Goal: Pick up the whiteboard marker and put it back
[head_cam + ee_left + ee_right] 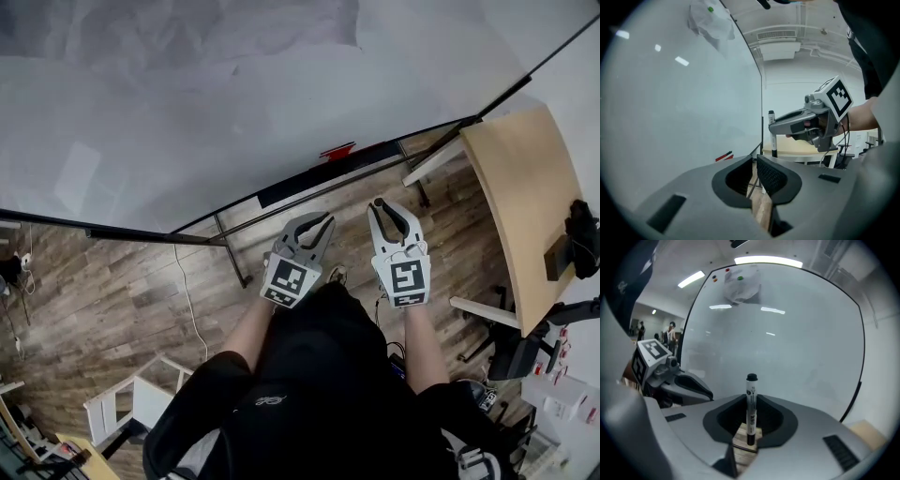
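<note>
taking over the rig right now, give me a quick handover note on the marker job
Right tool: shut on the whiteboard marker, which stands upright between the jaws, cap up.
Left tool: jaws together, nothing between them, held beside the right one.
Both face the whiteboard, close to its bottom ledge.
Done: the marker is picked up.
Left: put it back, probably on that ledge, then open the right tool and draw clear.
</note>
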A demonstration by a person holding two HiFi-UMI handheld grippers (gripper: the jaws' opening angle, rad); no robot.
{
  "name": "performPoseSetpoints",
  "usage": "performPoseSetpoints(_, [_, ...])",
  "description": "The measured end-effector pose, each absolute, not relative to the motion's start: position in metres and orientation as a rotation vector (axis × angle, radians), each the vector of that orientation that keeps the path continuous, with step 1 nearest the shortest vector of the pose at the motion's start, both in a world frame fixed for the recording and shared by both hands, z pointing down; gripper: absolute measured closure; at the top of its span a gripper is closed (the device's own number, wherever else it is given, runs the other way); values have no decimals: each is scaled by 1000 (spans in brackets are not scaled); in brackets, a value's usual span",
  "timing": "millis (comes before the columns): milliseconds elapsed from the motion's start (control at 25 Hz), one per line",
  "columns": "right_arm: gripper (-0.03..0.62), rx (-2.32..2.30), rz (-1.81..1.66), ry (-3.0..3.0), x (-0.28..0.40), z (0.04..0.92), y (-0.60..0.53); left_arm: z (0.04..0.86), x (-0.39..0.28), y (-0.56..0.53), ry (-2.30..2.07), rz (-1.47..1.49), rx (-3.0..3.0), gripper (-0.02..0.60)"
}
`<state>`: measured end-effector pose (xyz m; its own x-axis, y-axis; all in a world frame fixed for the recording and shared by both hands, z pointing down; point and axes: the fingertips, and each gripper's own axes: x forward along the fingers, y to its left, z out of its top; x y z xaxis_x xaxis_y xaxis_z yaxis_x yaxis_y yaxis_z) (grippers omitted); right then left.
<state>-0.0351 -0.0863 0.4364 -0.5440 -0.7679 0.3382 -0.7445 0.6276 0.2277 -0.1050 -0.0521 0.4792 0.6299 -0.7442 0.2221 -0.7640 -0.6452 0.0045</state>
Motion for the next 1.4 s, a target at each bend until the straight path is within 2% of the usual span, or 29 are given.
performPoseSetpoints(320, [542,1114,-250,-2277,-24,451,-98,504,-118,-40,-1375,341,2628,575])
performPoseSetpoints(760, [542,646,-620,-1967,-3,508,-170,551,-96,-100,-1567,323,2354,577])
performPoseSetpoints(1000, [542,363,-661,-1907,8,556,-209,572,-75,-124,-1695,287,2136,577])
performPoseSetpoints(1400, [542,96,-700,-1851,0,619,-238,592,-95,-112,-1949,309,1785,577])
